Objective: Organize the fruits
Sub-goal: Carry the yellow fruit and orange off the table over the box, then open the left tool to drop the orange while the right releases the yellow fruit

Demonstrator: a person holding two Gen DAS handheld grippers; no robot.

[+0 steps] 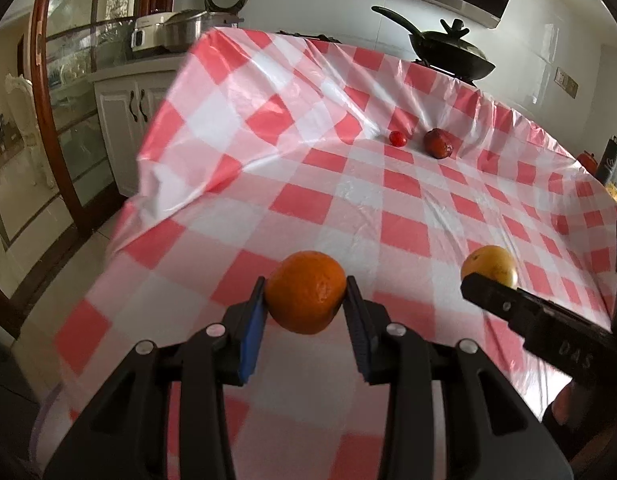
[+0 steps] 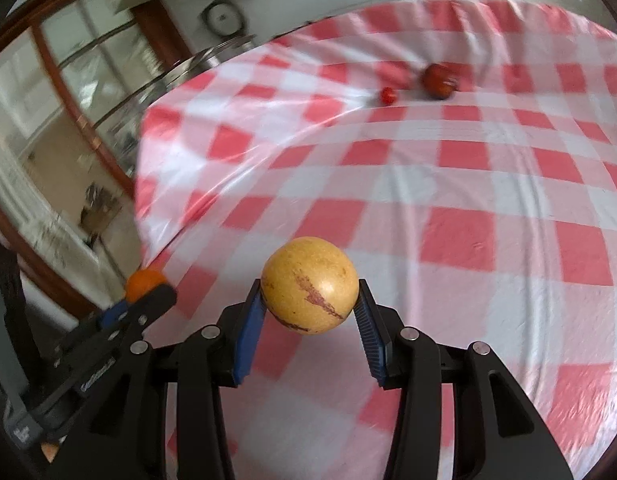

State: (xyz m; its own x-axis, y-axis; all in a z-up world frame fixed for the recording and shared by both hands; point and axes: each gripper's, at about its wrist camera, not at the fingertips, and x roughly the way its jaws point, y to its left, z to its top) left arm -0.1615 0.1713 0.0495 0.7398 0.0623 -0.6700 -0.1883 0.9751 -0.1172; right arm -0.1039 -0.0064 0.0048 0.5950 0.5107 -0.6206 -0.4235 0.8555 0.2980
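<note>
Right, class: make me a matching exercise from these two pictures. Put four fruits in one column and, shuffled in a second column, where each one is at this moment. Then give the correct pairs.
Column 1
1. orange
2. yellow fruit with a red streak
3. small red fruit
4. larger dark red fruit

Column 2
A. on the checked cloth, the left one of the far pair
B. gripped in the right hand-held gripper
C. on the checked cloth, the right one of the far pair
D. gripped in the left hand-held gripper

Pairs: 1-D, 2-B, 3-A, 4-C

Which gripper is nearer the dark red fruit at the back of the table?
Right, narrowly. The dark red fruit lies ahead of the right gripper; the left gripper is farther left.
</note>
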